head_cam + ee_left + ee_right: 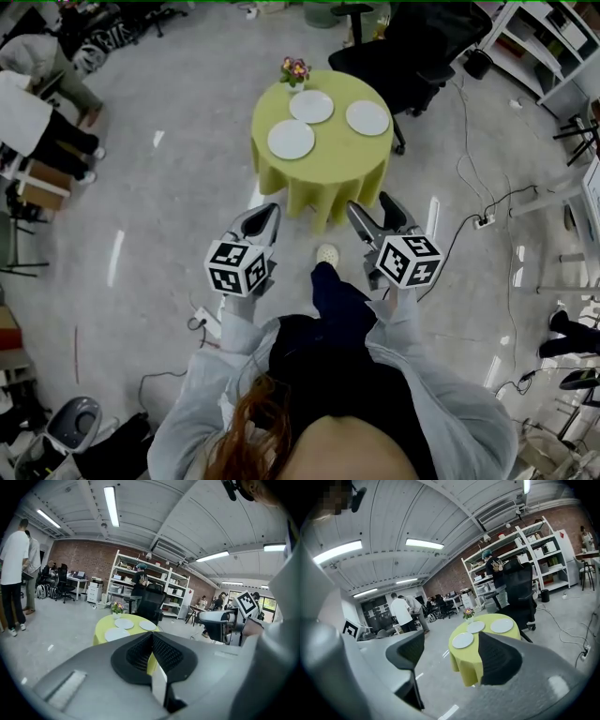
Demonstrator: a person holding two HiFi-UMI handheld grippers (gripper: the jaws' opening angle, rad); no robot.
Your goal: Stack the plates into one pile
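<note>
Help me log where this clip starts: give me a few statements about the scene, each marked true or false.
1. The three plates lie apart on the table, none stacked. True.
2. The right gripper holds a plate. False: its jaws stand apart with nothing between them.
3. The left gripper has its jaws together, with nothing held. True.
4. Nothing but plates is on the table. False: a small pot of flowers stands at its far edge.
5. Both grippers are above the tabletop. False: they are short of the table, over the floor.
</note>
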